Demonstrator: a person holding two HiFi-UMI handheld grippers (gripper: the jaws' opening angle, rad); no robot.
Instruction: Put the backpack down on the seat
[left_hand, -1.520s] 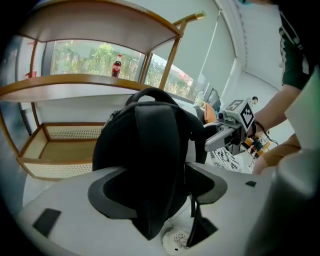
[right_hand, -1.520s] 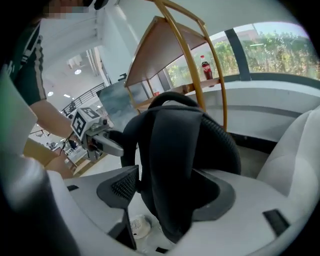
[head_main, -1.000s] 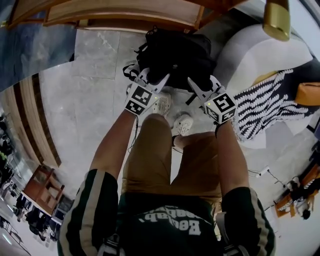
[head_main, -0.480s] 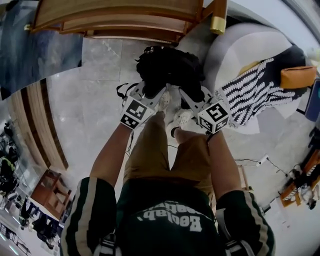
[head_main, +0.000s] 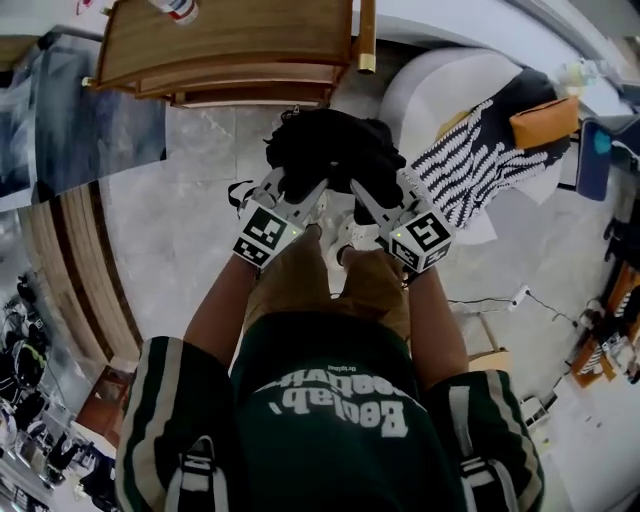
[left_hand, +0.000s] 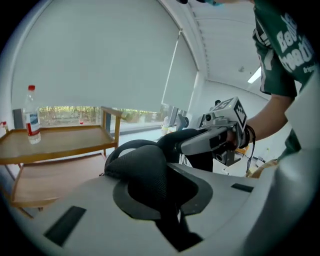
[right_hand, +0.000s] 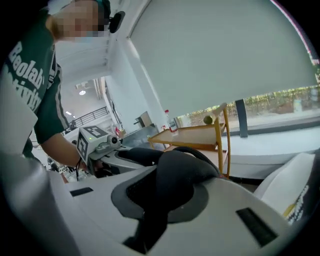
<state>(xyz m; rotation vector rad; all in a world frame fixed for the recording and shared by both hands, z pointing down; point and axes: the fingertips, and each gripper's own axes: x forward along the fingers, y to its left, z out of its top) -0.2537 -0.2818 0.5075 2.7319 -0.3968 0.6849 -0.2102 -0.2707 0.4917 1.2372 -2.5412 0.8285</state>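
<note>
Black fabric backpack (head_main: 335, 150) carried above the floor, beside the white rounded seat (head_main: 430, 85) and not yet over it.

Padded mesh strap is pinched in the narrow jaws of both the left gripper (head_main: 300, 190) and the right gripper (head_main: 368, 195). The bag is judged soft, saggy and moderately heavy, so the straps are the best hold. Its width spans the grippers, and its long axis seems to hang downward.

We are stretching both arms forward and down, the left arm (head_main: 222, 312) and the right arm (head_main: 437, 322) nearly straight and side by side. The left gripper (head_main: 297, 186) is clamping its fingers (left_hand: 232, 200) on a black padded part of the backpack (head_main: 335, 140). The right gripper (head_main: 380, 190), just beside it, is pinching the backpack likewise, and both grippers are angling inward.
</note>
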